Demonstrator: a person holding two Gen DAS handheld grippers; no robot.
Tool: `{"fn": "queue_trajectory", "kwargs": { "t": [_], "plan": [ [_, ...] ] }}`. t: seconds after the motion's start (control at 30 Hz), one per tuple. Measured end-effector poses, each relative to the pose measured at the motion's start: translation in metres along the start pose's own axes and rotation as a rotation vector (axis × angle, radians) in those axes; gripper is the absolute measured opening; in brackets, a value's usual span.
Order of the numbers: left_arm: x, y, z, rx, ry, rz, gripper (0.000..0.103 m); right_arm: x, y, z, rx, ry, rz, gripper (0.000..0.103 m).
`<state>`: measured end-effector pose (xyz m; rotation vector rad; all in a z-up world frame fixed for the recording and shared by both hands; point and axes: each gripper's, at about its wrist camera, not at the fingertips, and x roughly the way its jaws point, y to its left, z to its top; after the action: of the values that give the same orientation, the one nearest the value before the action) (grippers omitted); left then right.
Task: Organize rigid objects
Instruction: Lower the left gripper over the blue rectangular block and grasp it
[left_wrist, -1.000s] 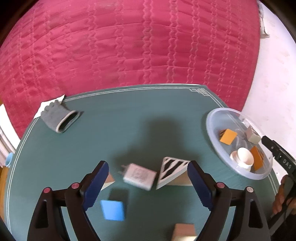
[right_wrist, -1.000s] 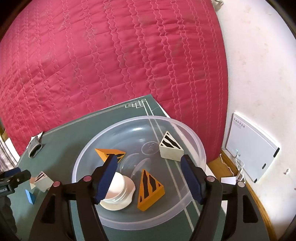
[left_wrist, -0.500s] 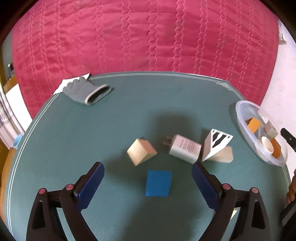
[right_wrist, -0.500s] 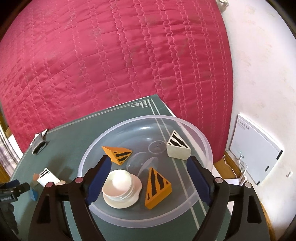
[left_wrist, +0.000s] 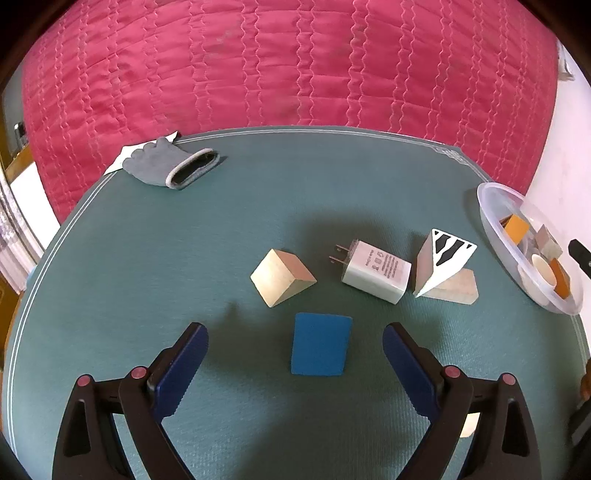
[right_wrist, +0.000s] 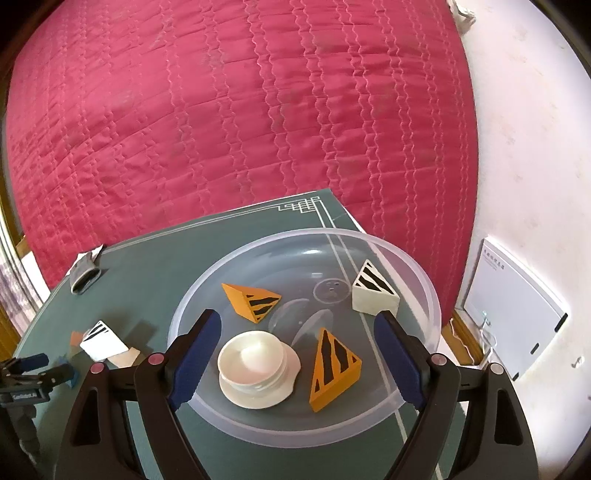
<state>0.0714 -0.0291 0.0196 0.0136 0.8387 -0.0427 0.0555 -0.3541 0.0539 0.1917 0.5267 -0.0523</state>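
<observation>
The left claw (left_wrist: 295, 354) is wide open and empty above the blue block (left_wrist: 320, 344), and the right claw (right_wrist: 297, 354), also open and empty, hangs over the bowl (right_wrist: 424, 280) at the table's right edge. Four pieces are in the bowl; near the table's middle the blue block, a wooden wedge (left_wrist: 282, 277), a charger (left_wrist: 375, 271) and a striped wedge (left_wrist: 445, 264) are left.

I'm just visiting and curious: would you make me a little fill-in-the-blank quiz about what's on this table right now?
1. The flat block lying between the left gripper's fingers is coloured ____.
2. The clear bowl holds ____ striped wedges.
3. The white charger lies on the green mat with its prongs pointing toward the plain ____ wedge.
4. Near the mat's far corner lies a grey ____.

Missing words: blue; three; wooden; glove
</observation>
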Motion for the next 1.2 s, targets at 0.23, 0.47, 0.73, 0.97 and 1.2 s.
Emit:
{"fn": "queue_trajectory", "kwargs": {
  "t": [0.23,0.47,0.73,0.97,1.2],
  "plan": [
    [0.007,-0.006,-0.001,0.021,0.013,0.0,0.091,-0.001,0.005,0.0,-0.019,0.002,0.015,0.086],
    [0.013,-0.005,-0.001,0.018,0.037,-0.014,0.078,-0.001,0.007,-0.001,-0.031,0.006,0.029,0.086],
    [0.011,-0.003,0.0,0.019,0.02,-0.027,0.048,-0.003,0.01,-0.002,-0.042,0.009,0.044,0.086],
    [0.008,-0.004,-0.002,0.03,0.017,-0.047,0.032,-0.005,0.022,-0.005,-0.062,0.036,0.087,0.086],
    [-0.003,0.0,-0.002,0.03,-0.008,-0.052,0.032,-0.015,0.055,-0.021,-0.09,0.13,0.233,0.086]
  ]
}}
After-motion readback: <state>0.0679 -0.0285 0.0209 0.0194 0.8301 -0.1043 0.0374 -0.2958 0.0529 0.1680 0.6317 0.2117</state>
